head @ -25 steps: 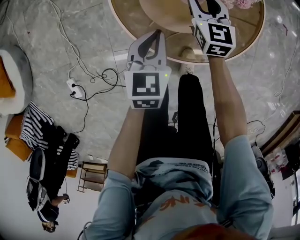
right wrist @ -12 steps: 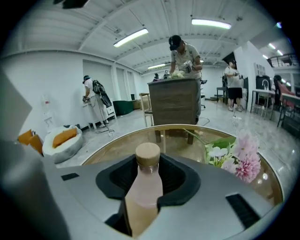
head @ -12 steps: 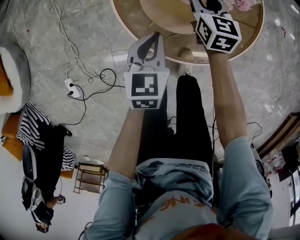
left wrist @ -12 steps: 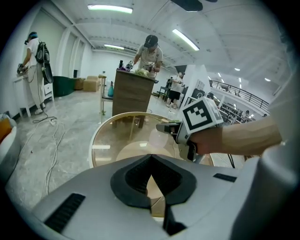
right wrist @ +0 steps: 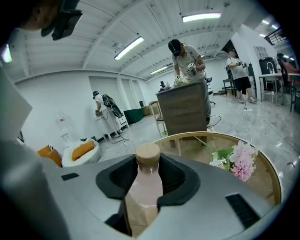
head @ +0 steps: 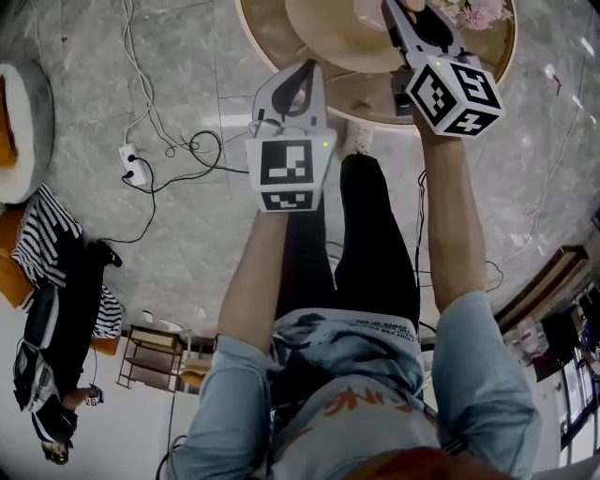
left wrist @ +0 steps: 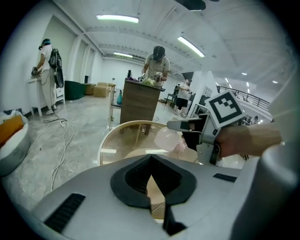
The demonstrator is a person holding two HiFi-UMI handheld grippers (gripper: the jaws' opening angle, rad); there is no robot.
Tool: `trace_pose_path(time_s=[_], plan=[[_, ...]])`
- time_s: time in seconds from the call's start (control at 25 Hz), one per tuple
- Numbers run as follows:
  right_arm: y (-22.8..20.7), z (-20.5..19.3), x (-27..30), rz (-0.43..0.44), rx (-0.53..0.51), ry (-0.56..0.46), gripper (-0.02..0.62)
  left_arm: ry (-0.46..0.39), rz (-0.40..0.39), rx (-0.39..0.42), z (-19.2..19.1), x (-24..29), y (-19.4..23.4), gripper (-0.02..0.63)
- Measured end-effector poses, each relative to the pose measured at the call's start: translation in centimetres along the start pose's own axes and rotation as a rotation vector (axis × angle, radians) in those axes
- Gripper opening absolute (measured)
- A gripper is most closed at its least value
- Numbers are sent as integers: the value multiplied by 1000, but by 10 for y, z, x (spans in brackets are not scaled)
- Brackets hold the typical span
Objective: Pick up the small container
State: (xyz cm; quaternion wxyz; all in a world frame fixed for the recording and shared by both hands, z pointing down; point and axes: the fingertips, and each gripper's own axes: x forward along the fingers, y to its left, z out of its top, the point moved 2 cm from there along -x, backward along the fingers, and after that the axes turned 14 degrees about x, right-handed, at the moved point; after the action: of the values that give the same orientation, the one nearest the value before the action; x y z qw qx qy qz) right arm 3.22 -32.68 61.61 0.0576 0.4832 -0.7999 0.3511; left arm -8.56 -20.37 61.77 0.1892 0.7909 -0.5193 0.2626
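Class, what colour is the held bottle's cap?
The bottle has a tan cap; clearest in the right gripper view.

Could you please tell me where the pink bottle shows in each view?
Right gripper view: bottle centre, between jaws that just closed on it.
Head view: hidden in right gripper, top.
Left gripper view: perhaps the pale pink shape centre-right; unsure.
Shared landmark: round table.

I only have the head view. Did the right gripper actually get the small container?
Observer: Yes. The right gripper has just been closing its jaws; its own view shows them pressed on a small pink bottle.
Operator: Is it upright?
Observer: Roughly, with its tan cap on top.
Operator: And the left gripper?
Observer: The left gripper has its jaws together in its own view, nothing between them.
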Motion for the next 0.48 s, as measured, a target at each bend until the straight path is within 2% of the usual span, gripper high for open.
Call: trace_pose_path(time_s=[0.12, 0.24, 0.4, 0.48], plan=[[19, 17, -26, 45, -11, -11, 152, -49, 51, -26, 25, -14, 2, 23], [37, 42, -53, 91, -73, -22, 152, -110, 106, -55, 57, -33, -1, 23], [56, 73, -110, 128, -77, 0, 152, -152, 173, -132, 95, -85, -21, 24], [76, 98, -135, 145, -176, 7, 152, -173, 208, -158, 120, -107, -24, 23]])
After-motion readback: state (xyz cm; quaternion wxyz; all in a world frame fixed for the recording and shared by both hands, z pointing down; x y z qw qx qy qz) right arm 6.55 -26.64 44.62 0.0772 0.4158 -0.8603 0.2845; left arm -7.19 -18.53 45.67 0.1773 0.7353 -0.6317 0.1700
